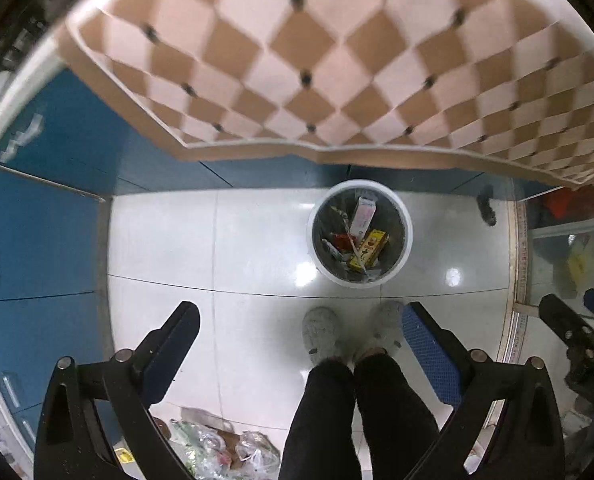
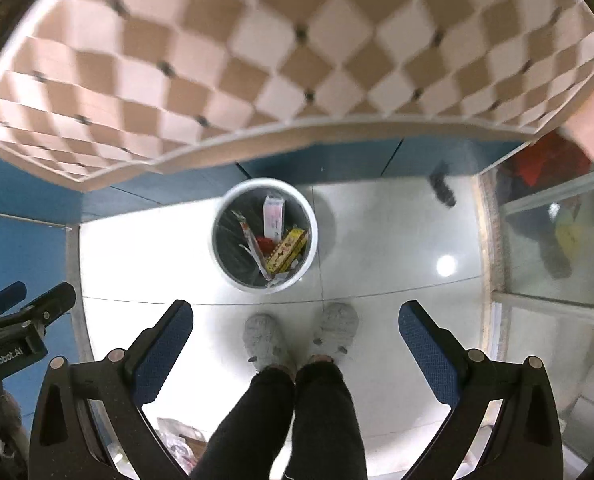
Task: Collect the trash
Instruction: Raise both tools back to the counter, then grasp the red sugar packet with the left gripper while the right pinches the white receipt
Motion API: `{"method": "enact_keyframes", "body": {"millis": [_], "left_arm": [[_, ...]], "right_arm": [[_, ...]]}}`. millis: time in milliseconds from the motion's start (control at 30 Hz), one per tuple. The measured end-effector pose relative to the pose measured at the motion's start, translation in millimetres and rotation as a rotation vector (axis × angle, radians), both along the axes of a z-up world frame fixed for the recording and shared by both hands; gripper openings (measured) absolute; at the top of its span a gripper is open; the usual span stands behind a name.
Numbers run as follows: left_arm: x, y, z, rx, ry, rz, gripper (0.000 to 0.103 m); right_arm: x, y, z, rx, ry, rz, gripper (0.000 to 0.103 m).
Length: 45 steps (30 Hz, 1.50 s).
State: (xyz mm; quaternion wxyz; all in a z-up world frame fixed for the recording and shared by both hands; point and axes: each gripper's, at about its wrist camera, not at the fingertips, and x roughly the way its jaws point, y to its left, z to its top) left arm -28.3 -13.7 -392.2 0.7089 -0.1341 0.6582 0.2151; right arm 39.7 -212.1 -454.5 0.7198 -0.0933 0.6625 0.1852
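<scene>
- Left gripper (image 1: pixel 301 320) hangs above the white bin (image 1: pixel 405 236), fingers spread, nothing held.
- Right gripper (image 2: pixel 295 318) likewise, spread and bare.
- Yellow box (image 1: pixel 370 249) lies inside the bin.

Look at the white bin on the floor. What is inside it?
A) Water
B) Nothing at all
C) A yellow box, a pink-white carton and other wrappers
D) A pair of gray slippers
C: the white bin holds a yellow box, a pink-white carton and other scraps, seen in the right wrist view too; the gray slippers are on the person's feet outside it.
</scene>
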Motion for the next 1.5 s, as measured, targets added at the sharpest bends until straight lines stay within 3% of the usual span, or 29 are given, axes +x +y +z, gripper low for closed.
{"method": "enact_keyframes", "body": {"millis": [167,367,633,767,900,1000,1133,1333,1500], "left_arm": [[-11.4,-11.8,77.6,-0.011,-0.062,-0.009,0.103],[-21.9,-17.9,144.0,0.012,-0.134,-0.003,0.103],[-26.8,-16.9,195.5,0.020,-0.231,-0.026,0.103],[2.8,-12.3,233.3,0.161,-0.359,-0.074,0.103],[57.6,4.1,248.9,0.208,-0.387,-0.056,0.103],[104.2,19.2,247.2,0.174,-0.387,-0.009,0.103],[172.5,34.4,222.0,0.101,-0.315,0.044,0.103],[302.8,58.0,130.4,-0.160,-0.155,0.219,0.103],[383.5,71.9,59.6,-0.259,-0.040,0.343,0.102]], "right_arm": [[-16.5,-17.2,102.5,0.030,-0.054,-0.006,0.103],[-31.8,-33.2,189.2,0.072,-0.090,-0.019,0.103],[-35.6,-31.9,252.7,0.140,-0.119,-0.048,0.103],[-16.3,-30.9,282.8,0.215,-0.159,-0.111,0.103],[22.3,-29.0,302.9,0.269,-0.196,-0.173,0.103],[62.0,-31.0,315.0,0.296,-0.220,-0.212,0.103],[128.2,-33.1,307.2,0.288,-0.222,-0.243,0.103],[267.0,-32.2,269.1,0.272,-0.187,-0.258,0.103],[392.8,-14.2,218.2,0.215,-0.113,-0.211,0.103]]}}
